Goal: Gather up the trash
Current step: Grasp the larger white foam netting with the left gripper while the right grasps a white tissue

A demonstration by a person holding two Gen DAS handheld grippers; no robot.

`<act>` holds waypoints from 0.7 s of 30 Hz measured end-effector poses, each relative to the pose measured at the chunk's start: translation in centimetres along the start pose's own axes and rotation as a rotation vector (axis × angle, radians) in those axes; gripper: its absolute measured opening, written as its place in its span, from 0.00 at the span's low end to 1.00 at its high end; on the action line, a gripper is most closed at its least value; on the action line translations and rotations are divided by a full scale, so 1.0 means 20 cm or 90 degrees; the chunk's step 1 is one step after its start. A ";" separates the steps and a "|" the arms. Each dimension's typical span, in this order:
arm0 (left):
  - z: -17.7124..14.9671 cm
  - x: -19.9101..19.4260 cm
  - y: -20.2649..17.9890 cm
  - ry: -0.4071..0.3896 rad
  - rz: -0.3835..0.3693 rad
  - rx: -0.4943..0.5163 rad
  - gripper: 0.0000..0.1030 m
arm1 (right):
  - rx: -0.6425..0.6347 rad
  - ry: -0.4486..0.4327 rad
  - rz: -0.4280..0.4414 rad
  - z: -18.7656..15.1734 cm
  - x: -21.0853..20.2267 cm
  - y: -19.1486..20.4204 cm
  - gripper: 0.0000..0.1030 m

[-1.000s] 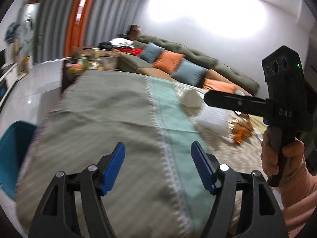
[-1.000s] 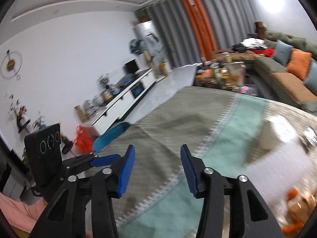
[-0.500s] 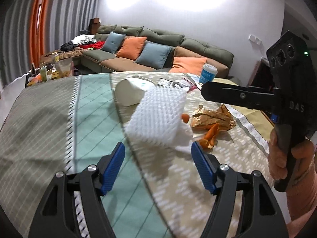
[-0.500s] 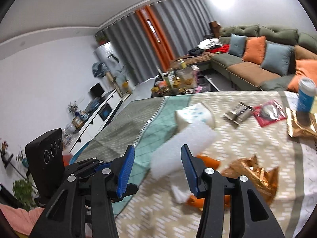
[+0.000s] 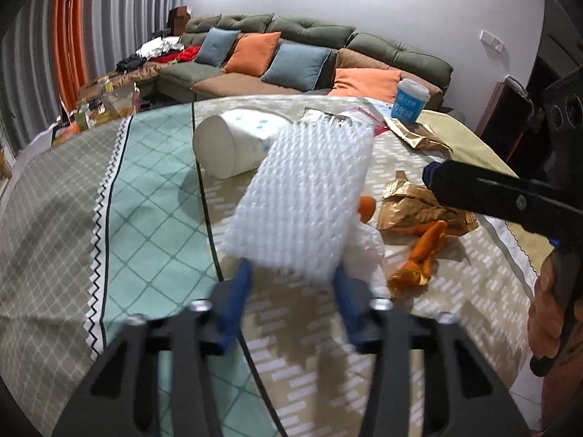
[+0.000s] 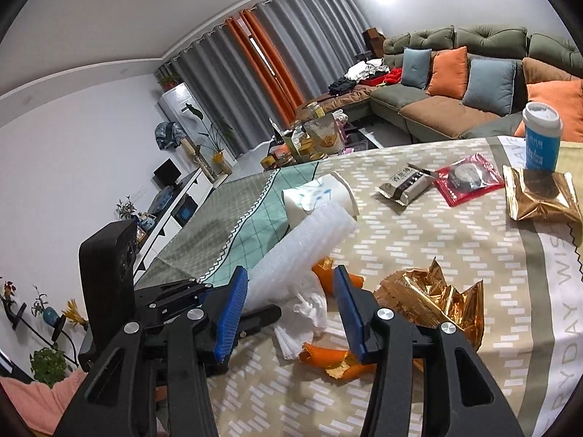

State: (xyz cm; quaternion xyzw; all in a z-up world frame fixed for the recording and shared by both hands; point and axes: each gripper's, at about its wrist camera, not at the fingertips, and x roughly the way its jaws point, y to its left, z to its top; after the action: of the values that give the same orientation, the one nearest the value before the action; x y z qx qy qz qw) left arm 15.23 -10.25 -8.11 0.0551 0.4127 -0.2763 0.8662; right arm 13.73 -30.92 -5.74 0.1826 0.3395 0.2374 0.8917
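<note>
A white foam net sleeve (image 5: 306,196) lies tilted on the patterned tablecloth; it also shows in the right wrist view (image 6: 302,251). My left gripper (image 5: 291,284) is open, its blue fingers on either side of the sleeve's near end; contact is unclear. My right gripper (image 6: 288,309) is open and empty above a crumpled white tissue (image 6: 302,320) and orange peels (image 6: 335,360). Gold wrappers (image 6: 433,298) and an overturned white paper cup (image 5: 233,149) lie close by.
A blue lidded cup (image 6: 541,134), a red packet (image 6: 468,178), a silver packet (image 6: 404,182) and another gold wrapper (image 6: 543,193) lie farther back on the table. A sofa with cushions (image 5: 291,58) stands behind. The table's edge (image 5: 528,269) is at right.
Both views swung from the bare tablecloth toward the trash. My left gripper moved forward until its fingers bracket the foam sleeve's end. My right gripper came down over the tissue and peels.
</note>
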 end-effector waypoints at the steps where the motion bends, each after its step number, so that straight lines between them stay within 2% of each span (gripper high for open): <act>1: 0.00 0.01 0.01 0.004 -0.004 -0.008 0.28 | 0.000 0.002 0.000 0.00 0.01 -0.01 0.48; 3: 0.01 0.00 0.04 0.001 -0.007 -0.020 0.17 | 0.000 0.006 -0.002 -0.01 0.01 0.00 0.48; 6: 0.01 -0.04 0.07 -0.011 -0.015 -0.029 0.09 | -0.004 0.016 -0.006 -0.02 0.03 0.00 0.48; 13: -0.04 -0.19 0.11 -0.047 -0.027 -0.034 0.08 | -0.022 0.046 -0.021 -0.03 0.12 0.02 0.48; 21: -0.11 -0.33 0.17 -0.066 -0.031 -0.056 0.08 | -0.040 0.071 -0.040 -0.05 0.20 0.04 0.45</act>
State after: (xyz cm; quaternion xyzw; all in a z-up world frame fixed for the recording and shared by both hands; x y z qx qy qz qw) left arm 12.08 -3.89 -5.11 -0.0073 0.3803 -0.2810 0.8811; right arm 15.31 -27.93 -8.13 0.1305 0.3865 0.2298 0.8836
